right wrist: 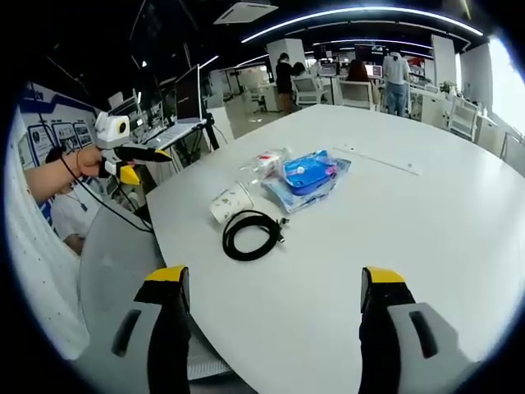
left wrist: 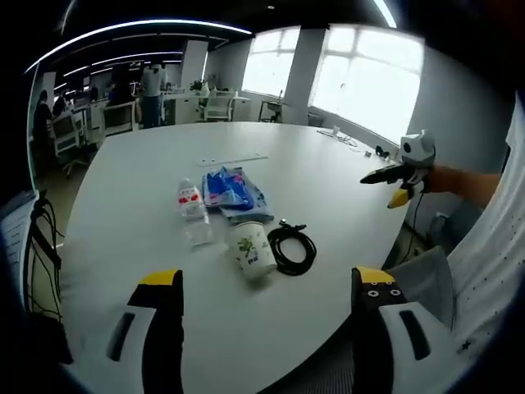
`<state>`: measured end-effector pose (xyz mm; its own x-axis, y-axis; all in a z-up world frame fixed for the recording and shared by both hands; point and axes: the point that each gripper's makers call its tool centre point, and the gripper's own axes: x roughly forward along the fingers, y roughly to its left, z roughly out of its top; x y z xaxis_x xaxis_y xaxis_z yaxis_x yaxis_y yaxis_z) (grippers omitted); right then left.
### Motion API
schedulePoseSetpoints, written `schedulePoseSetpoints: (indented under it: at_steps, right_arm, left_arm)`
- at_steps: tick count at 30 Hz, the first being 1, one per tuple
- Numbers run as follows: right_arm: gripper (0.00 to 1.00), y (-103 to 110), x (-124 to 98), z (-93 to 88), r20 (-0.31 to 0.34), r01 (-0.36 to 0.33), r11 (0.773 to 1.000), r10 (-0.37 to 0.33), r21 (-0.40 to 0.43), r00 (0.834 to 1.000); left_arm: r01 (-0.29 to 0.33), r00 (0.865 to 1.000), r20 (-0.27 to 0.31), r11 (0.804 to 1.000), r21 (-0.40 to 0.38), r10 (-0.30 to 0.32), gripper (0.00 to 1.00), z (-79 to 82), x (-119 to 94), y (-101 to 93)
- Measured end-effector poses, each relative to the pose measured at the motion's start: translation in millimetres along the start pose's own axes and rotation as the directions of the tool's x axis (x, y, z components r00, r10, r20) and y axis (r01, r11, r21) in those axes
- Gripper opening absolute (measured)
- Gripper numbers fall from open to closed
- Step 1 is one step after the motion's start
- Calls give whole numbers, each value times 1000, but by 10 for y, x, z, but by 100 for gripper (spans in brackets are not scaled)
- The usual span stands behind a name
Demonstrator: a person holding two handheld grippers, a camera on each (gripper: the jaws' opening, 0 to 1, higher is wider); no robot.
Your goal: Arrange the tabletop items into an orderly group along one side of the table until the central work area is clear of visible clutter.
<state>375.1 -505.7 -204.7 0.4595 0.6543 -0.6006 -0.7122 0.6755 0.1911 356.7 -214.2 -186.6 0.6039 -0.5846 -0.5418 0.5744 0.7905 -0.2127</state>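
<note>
Tabletop items, in your left gripper view, lie untouched mid-table (left wrist: 328, 164): bottle (left wrist: 193, 212), blue packet (left wrist: 232, 190), cup (left wrist: 253, 250), cable coil (left wrist: 293, 249), left claw (left wrist: 268, 300) spread empty; your right gripper view shows right claw (right wrist: 273, 295) likewise spread.

Both hand-held grippers (left wrist: 267, 291) (right wrist: 272, 291) wide open

Open-plan office: desks (right wrist: 344, 82), monitors (right wrist: 187, 94)
</note>
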Motion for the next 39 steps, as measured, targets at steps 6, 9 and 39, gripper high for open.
schedulePoseSetpoints:
  at_steps: [6, 9, 39]
  right_arm:
    - [85, -4, 5, 28, -2, -3, 1000, 3, -6, 1000]
    - [85, -3, 4, 54, -3, -4, 1000, 4, -9, 1000]
    - [84, -23, 48, 91, -9, -20, 1000, 20, -21, 1000]
  left_arm:
    - [3, 1000, 1, 1000, 2, -3, 86, 10, -1, -8]
    - [3, 1000, 6, 1000, 2, -3, 86, 29, -3, -11]
    - [11, 1000, 4, 1000, 5, -11, 85, 64, 30, -42]
